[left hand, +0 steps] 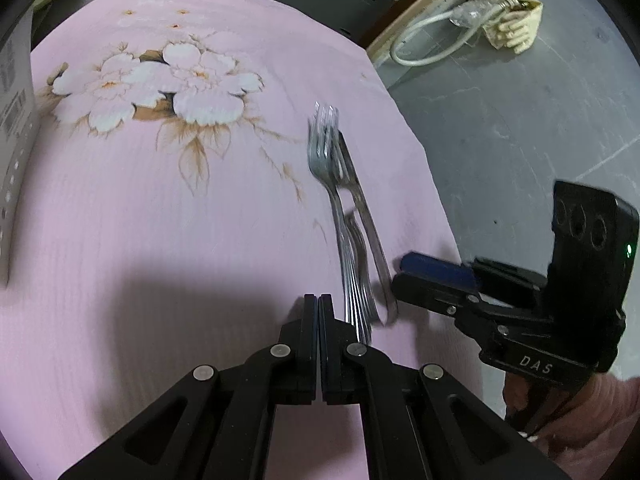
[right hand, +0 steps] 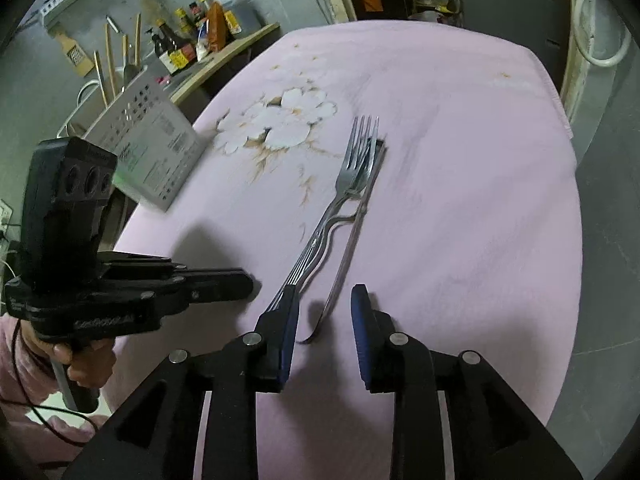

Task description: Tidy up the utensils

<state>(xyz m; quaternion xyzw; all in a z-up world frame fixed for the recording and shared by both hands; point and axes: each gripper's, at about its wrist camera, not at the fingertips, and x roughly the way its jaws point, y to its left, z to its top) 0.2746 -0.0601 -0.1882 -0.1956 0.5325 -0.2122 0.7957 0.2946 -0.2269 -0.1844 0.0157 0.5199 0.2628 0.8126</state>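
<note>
Item: forks (right hand: 352, 184), several stacked and nested, polished metal, tines pointing away from both cameras.
Location: laid on the pink floral cloth (right hand: 460, 160) covering the table, toward its right-hand side, well apart from the perforated utensil box (right hand: 148, 140) at the far left.
Handling, judged: stiff and fairly light singly, heavier as a bundle; smooth steel is expected to be slippery between pads, and the stack may fan apart or slide if lifted unevenly. Not fragile.
Recommended hold: across the handles near their ends, where the stack is narrowest and most parallel; the tines are best avoided.
Right gripper (right hand: 324, 308): parted, nothing clamped. The handle ends lie between its blue pads (right hand: 289, 320); the main stack runs against the left pad, while one splayed handle rests in the gap without being pressed.
Left gripper (left hand: 319, 308): fully closed, nothing held, its tip resting just beside the handle ends on their left.
Relation: the stack is flanked at its handle end by both tools.
Stage, judged: the grasp is not yet made.
</note>
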